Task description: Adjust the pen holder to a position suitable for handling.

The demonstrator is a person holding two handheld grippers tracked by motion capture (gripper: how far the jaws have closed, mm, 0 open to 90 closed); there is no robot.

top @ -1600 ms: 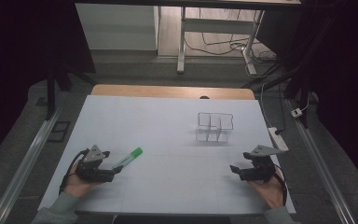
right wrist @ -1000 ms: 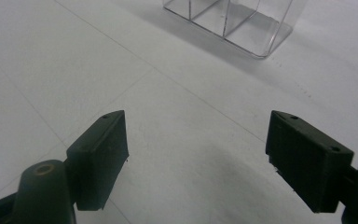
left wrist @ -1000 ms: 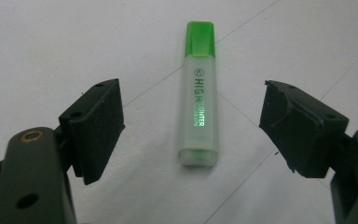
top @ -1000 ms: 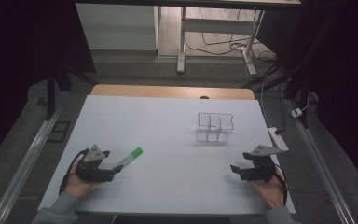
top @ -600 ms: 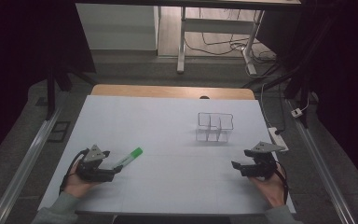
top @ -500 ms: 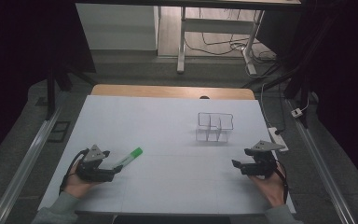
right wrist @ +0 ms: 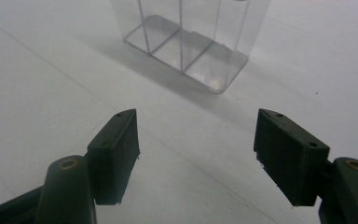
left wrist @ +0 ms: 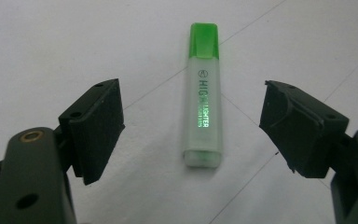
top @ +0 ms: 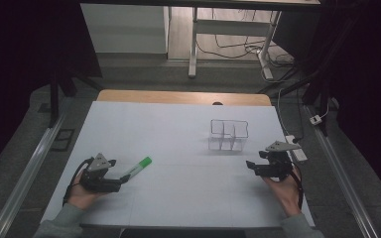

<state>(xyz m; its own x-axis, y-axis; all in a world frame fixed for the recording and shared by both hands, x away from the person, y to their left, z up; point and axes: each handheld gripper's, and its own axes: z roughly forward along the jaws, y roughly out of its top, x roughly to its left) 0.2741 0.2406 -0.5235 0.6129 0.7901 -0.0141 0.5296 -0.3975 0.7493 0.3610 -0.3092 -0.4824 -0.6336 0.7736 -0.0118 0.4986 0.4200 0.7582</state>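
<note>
A green highlighter (top: 137, 168) (left wrist: 203, 98) lies flat on the white table, its green cap pointing away from my left gripper. My left gripper (top: 120, 179) (left wrist: 191, 126) is open, its jaws spread on either side of the highlighter's near end without touching it. A clear plastic organizer (top: 228, 134) (right wrist: 186, 35) with several compartments stands upright on the right half of the table. My right gripper (top: 250, 165) (right wrist: 196, 144) is open and holds nothing; it sits to the right of the organizer and a little nearer to me, aimed toward it.
The white sheet (top: 178, 148) covers most of the table; a strip of bare wood (top: 178, 96) shows at the far edge. A power strip (top: 295, 146) lies by the table's right edge. Metal rails run along both sides.
My right gripper has shifted slightly forward and up toward the organizer. The left gripper and the highlighter have stayed in place.
</note>
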